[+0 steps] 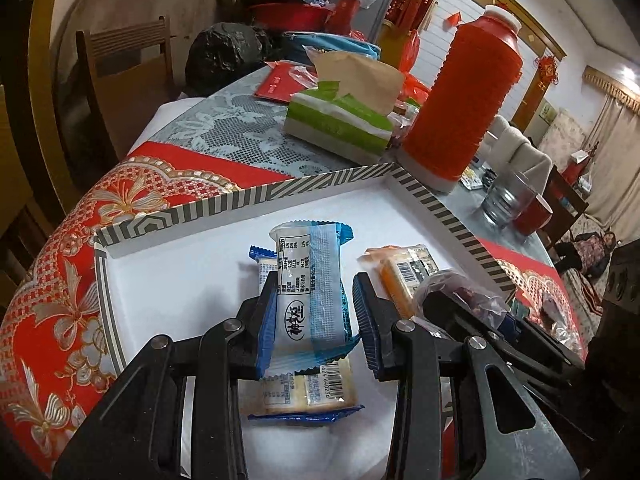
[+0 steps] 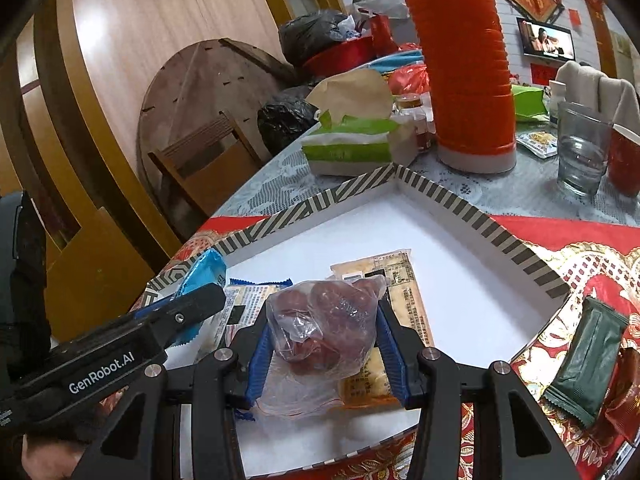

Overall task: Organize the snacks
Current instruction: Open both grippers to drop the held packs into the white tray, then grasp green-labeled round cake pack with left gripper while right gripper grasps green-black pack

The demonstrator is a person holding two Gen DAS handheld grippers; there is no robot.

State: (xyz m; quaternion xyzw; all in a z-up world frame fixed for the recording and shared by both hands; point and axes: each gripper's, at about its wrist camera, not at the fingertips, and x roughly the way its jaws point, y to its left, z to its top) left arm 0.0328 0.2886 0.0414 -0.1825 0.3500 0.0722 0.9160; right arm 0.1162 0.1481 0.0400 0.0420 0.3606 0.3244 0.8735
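My left gripper is shut on a white-and-blue snack packet, held above a white tray with a striped rim. Under it a blue-edged cracker packet lies flat in the tray. My right gripper is shut on a clear plastic bag of reddish-brown snacks, just over an orange-and-yellow packet on the tray. In the right wrist view the left gripper enters from the left with its blue packet sticking out. The two grippers are side by side.
On the red patterned cloth right of the tray lie a dark green packet and a dark red one. Behind the tray stand a red thermos, a green tissue pack, a glass and a red cup.
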